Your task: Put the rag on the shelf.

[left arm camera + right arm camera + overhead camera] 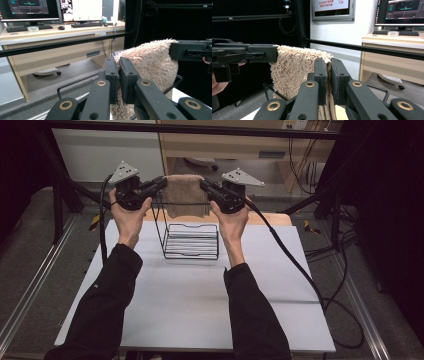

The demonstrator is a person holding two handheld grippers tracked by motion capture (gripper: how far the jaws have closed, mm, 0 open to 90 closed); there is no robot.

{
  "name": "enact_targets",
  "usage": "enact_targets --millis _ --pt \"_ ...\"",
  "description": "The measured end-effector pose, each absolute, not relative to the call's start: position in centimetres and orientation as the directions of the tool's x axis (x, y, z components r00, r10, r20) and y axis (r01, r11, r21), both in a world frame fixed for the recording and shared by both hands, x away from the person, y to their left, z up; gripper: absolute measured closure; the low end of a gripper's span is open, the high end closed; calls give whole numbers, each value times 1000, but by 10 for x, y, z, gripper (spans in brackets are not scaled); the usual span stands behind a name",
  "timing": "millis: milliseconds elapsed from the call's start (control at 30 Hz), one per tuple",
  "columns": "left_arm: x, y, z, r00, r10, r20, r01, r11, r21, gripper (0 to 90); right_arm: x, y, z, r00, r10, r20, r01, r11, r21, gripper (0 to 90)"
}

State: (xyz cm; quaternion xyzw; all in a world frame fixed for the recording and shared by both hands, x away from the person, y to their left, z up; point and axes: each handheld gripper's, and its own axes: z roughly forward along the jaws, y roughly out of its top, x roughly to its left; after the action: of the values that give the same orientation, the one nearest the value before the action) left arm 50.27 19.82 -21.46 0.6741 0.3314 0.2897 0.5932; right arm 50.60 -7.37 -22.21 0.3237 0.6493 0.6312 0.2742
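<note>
Dark sleeves (107, 305) come in nearest the lens, each hand carrying a set of tongs over the white table (200, 310). Leftmost, the left gripper (159, 184) has its jaws pinched on the left top corner of the beige towel (186, 195); its pads clamp the fluffy edge. Between both tongs the towel stretches, its long top edge level from one to the other, the rest hanging straight down. Below it stands the black wire rack (191, 241). Rightmost, the right gripper (206, 186) grips the opposite corner, jaws narrow on cloth.
</note>
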Motion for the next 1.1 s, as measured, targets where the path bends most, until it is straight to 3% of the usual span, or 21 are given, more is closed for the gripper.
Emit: enact_targets --millis 700,1100 --pt "485 200 -226 631 775 29 91 -110 990 851 493 -77 -229 -652 758 25 77 34 996 837" --pt "470 197 -236 650 758 44 112 -153 982 843 481 -80 -237 -683 729 -30 79 114 990 834"
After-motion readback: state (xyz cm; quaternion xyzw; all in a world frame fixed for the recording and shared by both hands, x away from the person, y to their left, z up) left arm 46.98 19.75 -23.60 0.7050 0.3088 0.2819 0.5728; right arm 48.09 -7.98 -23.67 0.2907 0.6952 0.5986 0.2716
